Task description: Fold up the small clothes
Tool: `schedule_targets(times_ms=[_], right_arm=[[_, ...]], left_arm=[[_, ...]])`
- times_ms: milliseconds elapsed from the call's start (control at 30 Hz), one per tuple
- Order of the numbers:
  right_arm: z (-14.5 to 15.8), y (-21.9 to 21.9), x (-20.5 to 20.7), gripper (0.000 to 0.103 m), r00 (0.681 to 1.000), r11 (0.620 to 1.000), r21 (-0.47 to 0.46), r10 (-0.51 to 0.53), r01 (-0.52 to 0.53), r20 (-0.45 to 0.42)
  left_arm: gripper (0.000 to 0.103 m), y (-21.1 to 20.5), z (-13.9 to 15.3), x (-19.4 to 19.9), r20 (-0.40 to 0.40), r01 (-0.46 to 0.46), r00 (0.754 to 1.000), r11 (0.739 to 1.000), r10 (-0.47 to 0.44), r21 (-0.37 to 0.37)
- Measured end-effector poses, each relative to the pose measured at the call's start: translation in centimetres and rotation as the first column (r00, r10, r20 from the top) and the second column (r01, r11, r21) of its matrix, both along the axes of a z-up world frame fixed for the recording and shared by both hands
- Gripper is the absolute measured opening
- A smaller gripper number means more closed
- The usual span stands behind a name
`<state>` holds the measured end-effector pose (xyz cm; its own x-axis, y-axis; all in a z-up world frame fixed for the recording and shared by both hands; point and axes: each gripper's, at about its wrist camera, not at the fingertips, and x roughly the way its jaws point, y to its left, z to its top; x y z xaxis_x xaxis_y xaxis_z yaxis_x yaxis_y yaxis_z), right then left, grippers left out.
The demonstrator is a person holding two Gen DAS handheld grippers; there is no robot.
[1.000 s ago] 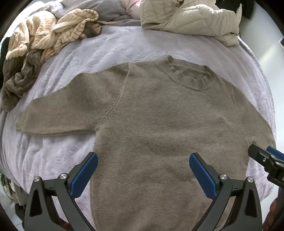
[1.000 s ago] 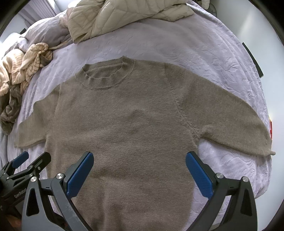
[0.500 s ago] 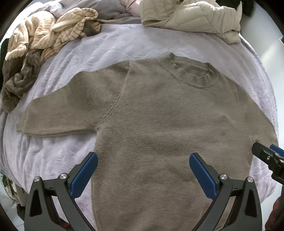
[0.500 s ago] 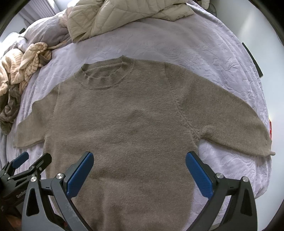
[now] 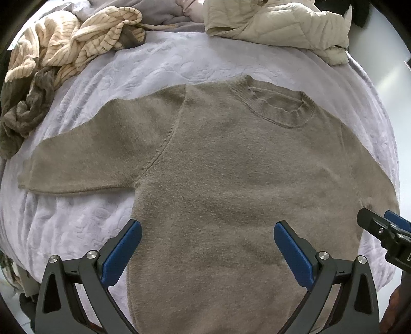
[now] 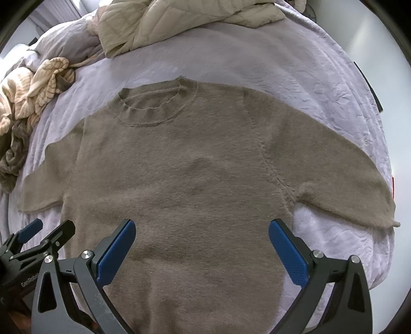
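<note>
A taupe knit sweater [image 5: 231, 179] [image 6: 179, 185] lies flat and face up on the lilac bed cover, collar at the far side, both sleeves spread out sideways. My left gripper [image 5: 206, 249] hovers open above the sweater's lower left part, nothing between its blue pads. My right gripper [image 6: 201, 248] is open too, over the lower middle of the body. Each gripper shows at the edge of the other's view: the right gripper [image 5: 385, 233] low on the right, the left gripper [image 6: 38, 239] low on the left.
A striped cream garment [image 5: 72, 46] and a dark olive cloth [image 5: 25, 115] are heaped at the far left. A quilted beige jacket [image 5: 277, 23] [image 6: 164, 23] lies at the far edge. The lilac bed cover [image 5: 154, 66] drops off on the right toward a pale floor.
Both grippers have drifted slightly over the sweater, so it sits a little lower and further left in the views. Both stay open; the sweater has not moved.
</note>
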<state>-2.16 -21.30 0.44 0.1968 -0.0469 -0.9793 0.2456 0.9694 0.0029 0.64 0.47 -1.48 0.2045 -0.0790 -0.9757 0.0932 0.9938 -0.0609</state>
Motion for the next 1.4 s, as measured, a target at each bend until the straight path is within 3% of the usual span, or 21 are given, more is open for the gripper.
schedule_targets(times_ms=[1000,1233,1400], right_arm=[[-0.6,1.2,0.5,0.103,1.0,1.0,-0.013,0.021,-0.021,-0.023],[-0.6,2.3,0.7,0.103,0.999,0.999,0.007,0.051,-0.051,-0.005],[-0.8,4.4,0.8,0.103,0.995,0.995,0.023,0.098,-0.098,0.006]], left_arm=[[0.103,0.9,-1.1,0.5,-0.02,-0.014,1.0,0.998,0.012,-0.061],[0.103,2.4,-1.6,0.7,-0.019,-0.051,0.999,0.988,0.049,-0.148],[0.103,6.8,-2.3,1.5,0.001,-0.125,0.992,0.968,0.128,-0.217]])
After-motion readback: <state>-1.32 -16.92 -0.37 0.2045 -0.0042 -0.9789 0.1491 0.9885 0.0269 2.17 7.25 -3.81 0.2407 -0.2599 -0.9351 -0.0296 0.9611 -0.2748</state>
